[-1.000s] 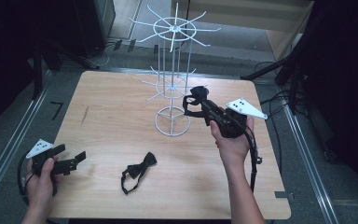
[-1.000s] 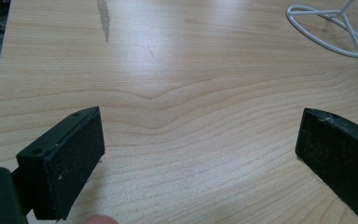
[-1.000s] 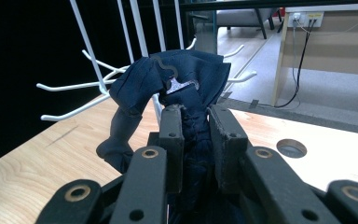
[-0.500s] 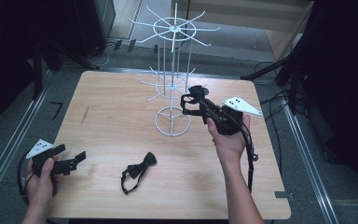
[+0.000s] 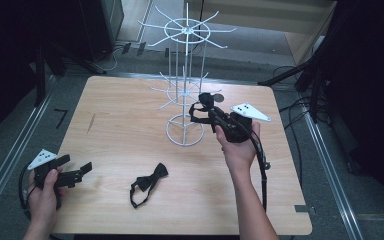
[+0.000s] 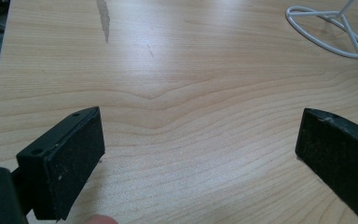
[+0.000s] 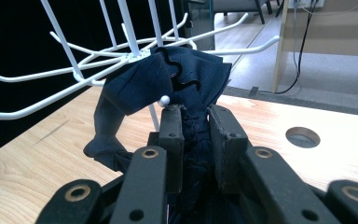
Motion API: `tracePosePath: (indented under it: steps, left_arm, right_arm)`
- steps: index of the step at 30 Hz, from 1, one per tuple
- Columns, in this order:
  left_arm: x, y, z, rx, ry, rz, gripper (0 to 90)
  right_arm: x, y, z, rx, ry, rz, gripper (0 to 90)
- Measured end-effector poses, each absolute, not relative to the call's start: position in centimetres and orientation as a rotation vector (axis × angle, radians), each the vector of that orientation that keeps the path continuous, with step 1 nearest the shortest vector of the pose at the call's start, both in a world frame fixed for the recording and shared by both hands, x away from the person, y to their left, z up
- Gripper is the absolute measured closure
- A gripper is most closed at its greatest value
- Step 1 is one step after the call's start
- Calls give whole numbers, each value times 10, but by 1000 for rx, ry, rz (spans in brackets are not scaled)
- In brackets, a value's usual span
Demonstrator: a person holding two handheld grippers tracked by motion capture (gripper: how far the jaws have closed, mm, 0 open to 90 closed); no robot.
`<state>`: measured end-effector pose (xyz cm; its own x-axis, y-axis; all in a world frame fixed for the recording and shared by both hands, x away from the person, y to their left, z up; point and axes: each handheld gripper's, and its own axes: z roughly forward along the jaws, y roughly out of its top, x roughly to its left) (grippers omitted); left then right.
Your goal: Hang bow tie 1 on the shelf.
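Beside the white wire rack (image 5: 184, 100), near the worktop's (image 5: 120, 130) far right edge, I found my right gripper (image 7: 195, 122) clamped on a dark blue bow tie (image 7: 186, 79) touching a hook tip. No writing was legible. My left gripper (image 6: 200, 144) stood wide apart, empty, by the near left corner. A black bow tie (image 5: 147, 182) lay toward the near edge.

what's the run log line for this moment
right gripper: shut on dark bow tie at white wire rack | left gripper: open, idle | black bow tie: on table
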<state>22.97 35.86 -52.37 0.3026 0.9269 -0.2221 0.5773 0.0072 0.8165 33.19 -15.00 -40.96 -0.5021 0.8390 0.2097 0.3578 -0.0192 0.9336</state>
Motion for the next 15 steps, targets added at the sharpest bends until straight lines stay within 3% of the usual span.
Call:
tracePosePath:
  steps: [15]
  left_arm:
    - [230,359,-524,1680,1380,491,16]
  right_arm:
    - [340,-140,-438,1306,1858,1498,772]
